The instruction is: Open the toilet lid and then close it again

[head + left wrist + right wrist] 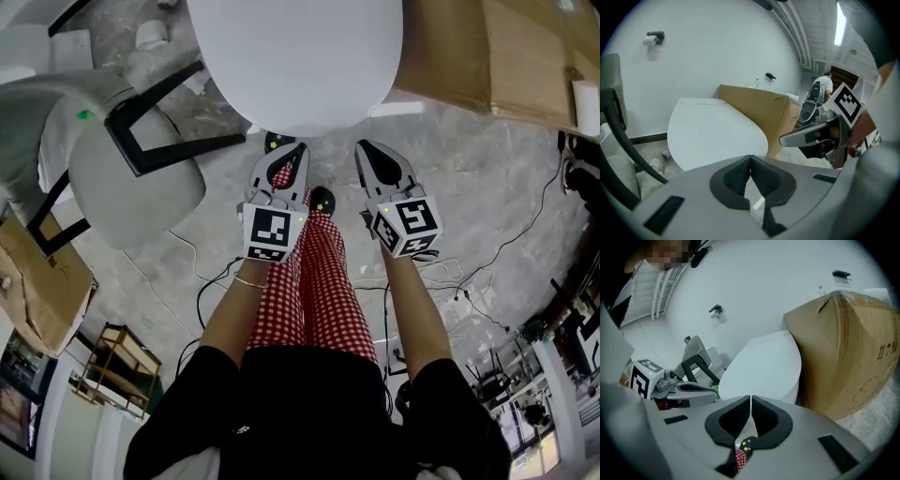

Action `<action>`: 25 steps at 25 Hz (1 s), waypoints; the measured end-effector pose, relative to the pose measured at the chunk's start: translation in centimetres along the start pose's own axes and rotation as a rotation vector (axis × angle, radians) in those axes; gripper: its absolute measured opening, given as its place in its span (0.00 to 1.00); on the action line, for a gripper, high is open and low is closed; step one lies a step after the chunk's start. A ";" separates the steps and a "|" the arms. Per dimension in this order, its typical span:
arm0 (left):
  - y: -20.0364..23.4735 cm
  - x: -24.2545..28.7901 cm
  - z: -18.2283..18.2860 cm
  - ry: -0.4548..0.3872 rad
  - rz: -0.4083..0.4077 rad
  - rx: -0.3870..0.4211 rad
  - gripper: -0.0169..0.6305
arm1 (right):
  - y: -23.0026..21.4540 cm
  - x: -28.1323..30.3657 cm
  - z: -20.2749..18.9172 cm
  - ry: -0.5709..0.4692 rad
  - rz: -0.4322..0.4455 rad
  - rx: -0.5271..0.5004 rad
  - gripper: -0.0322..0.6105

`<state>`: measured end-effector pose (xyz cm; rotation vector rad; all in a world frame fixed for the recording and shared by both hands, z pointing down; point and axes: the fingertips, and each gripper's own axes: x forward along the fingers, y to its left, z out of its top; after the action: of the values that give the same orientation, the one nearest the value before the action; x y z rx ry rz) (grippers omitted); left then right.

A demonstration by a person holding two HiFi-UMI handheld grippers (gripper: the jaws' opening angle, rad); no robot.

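The toilet lid [295, 56] is cut off by the head view's top edge, the cardboard box [506, 56] by its upper right corner, and the print [884, 348] on the box's side cannot be read.

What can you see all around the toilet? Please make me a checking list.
Surface: grey mottled stone floor.
Job's things: white oval toilet lid, down, untouched.
Clutter: brown cardboard box beside the lid; grey chair with black frame on the other side.
Grippers: left claw and right claw both shut, empty, short of the lid.
Cables: thin black cables trail over the floor.
Surroundings: white wall with a toilet-roll holder.
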<state>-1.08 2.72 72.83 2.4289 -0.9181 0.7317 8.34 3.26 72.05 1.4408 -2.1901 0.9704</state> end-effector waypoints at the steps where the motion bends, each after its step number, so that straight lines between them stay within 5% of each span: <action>1: 0.0 0.1 -0.2 0.004 -0.002 -0.001 0.03 | -0.1 0.2 -0.2 0.004 -0.003 0.003 0.09; 25: 1.7 2.2 -4.7 0.074 -0.007 0.033 0.03 | -1.4 4.1 -3.7 0.067 -0.042 0.052 0.09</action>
<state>-2.31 3.18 78.08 2.4143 -0.8752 0.8348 7.56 2.75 77.64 1.4502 -2.0936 1.0533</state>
